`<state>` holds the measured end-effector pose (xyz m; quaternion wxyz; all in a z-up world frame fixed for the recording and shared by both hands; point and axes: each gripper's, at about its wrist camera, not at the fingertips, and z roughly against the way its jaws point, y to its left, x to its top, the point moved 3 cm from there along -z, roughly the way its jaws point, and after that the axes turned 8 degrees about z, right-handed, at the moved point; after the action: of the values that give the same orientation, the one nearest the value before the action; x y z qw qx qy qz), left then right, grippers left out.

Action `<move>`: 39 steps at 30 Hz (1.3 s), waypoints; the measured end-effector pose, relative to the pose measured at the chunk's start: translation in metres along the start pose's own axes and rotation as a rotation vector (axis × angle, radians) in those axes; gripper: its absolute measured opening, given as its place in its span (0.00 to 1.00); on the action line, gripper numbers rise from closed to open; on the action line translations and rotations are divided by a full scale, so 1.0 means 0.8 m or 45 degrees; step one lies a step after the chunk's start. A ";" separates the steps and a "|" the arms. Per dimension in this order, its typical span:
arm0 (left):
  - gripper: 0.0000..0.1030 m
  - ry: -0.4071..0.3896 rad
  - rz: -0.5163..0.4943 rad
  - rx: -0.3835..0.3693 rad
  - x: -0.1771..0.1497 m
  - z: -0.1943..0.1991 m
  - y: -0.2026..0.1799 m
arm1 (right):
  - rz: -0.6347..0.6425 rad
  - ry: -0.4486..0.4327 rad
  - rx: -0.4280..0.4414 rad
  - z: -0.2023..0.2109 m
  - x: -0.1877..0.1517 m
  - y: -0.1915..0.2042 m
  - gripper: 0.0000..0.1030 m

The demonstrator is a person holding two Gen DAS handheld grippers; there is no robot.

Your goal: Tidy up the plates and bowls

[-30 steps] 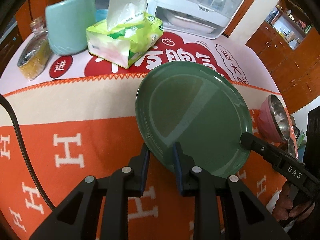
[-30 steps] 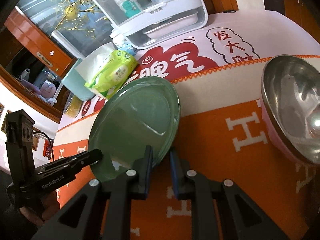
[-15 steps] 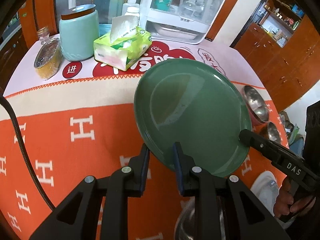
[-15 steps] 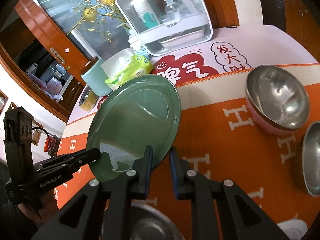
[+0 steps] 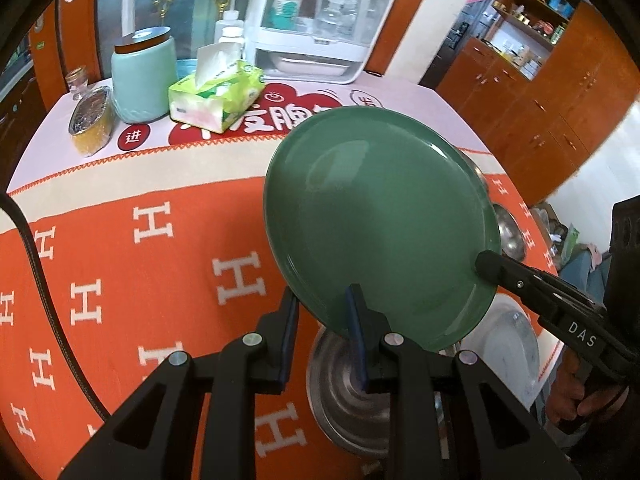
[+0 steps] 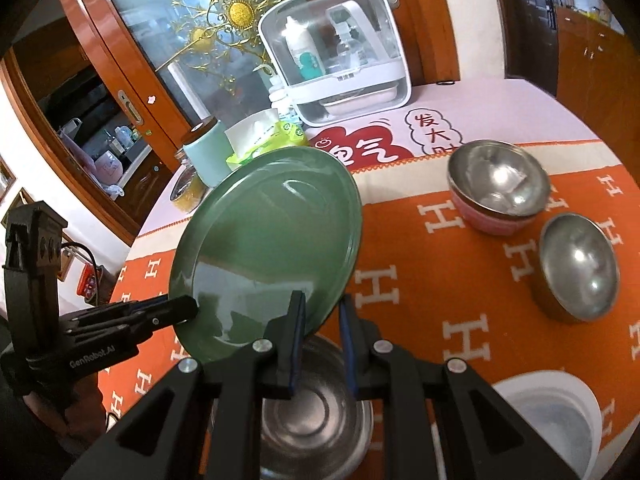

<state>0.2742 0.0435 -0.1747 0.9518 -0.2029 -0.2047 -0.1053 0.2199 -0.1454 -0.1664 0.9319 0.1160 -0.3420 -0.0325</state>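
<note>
A large green plate (image 5: 380, 220) (image 6: 268, 248) hangs tilted above the orange tablecloth, gripped at its near rim from two sides. My left gripper (image 5: 320, 308) is shut on the plate's lower left edge. My right gripper (image 6: 322, 312) is shut on the lower right edge, and it shows in the left wrist view as a black arm (image 5: 486, 264). Directly under the plate sits a wide steel bowl (image 5: 344, 392) (image 6: 312, 392). A white bowl (image 6: 552, 416) stands to its right. Farther right are a pink bowl with a steel lining (image 6: 496, 184) and a smaller steel bowl (image 6: 576, 264).
At the back of the table (image 5: 160, 280) stand a green tissue pack (image 5: 216, 96), a teal jar (image 5: 144, 76), a lying glass jar (image 5: 90, 120) and a white storage box (image 5: 320, 40). A person's hand (image 5: 576, 384) holds the right gripper. Wooden cabinets line the right side.
Both grippers have lifted the green plate and drawn it back toward the near side of the table. The wide steel bowl and the white bowl have come into view beneath it.
</note>
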 end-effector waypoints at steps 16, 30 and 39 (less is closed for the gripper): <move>0.21 0.012 -0.125 -0.038 -0.070 0.039 -0.080 | -0.074 -0.074 -0.036 0.093 -0.072 -0.032 0.16; 0.21 0.072 -0.163 -0.045 -0.135 0.042 -0.177 | -0.086 -0.075 -0.067 0.164 -0.127 -0.096 0.16; 0.21 0.116 -0.140 -0.022 -0.171 0.028 -0.222 | -0.081 -0.021 -0.066 0.188 -0.156 -0.134 0.16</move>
<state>0.0934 -0.0902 -0.1545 0.9511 -0.1943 -0.1711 -0.1684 0.0297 -0.2613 -0.1598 0.9302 0.1024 -0.3450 -0.0720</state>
